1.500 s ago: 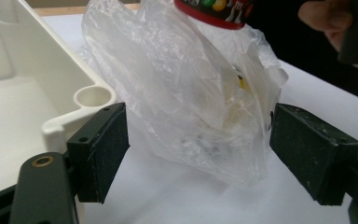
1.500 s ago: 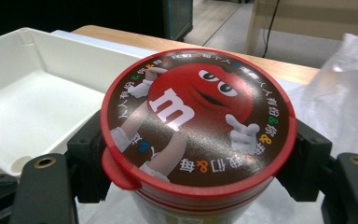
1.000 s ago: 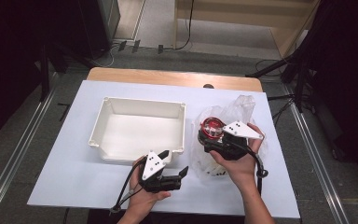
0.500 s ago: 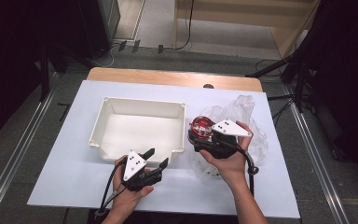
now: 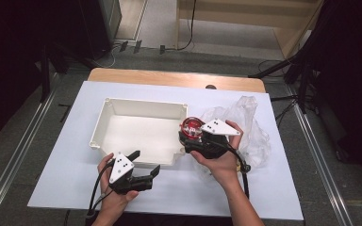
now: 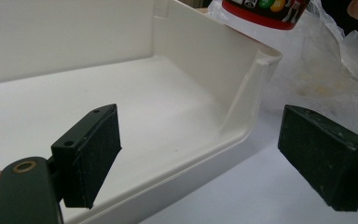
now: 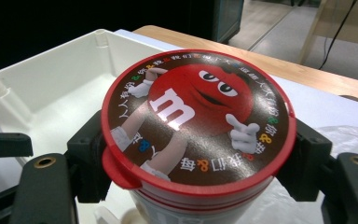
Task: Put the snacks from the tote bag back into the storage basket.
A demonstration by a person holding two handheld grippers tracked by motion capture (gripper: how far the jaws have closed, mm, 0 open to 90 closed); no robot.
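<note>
A cup with a red cartoon candy lid point(image 5: 191, 126) point(image 7: 191, 107) is clamped between the jaws of my right gripper point(image 5: 192, 135) point(image 7: 198, 156), which is shut on it. It hangs upright at the right wall of the white plastic box point(image 5: 143, 101) point(image 7: 37, 70). My left gripper point(image 5: 146, 162) point(image 6: 205, 154) sits low at the box's front wall point(image 6: 256, 70), near its right corner. Its jaws have just been opening and now stand wide. The pads point(image 6: 91, 149) touch nothing, with the box's corner seen between them.
A crumpled clear plastic bag point(image 5: 250, 122) point(image 6: 321, 70) lies right of the box, behind my right hand. A white sheet point(image 5: 66, 141) covers the table, with a wooden strip point(image 5: 169, 77) along the far edge. The inside of the box is bare.
My right hand has carried the cup leftward from over the bag to the box's right wall. My left gripper has slid left along the box's front, and its jaws are wider than half a second ago.
</note>
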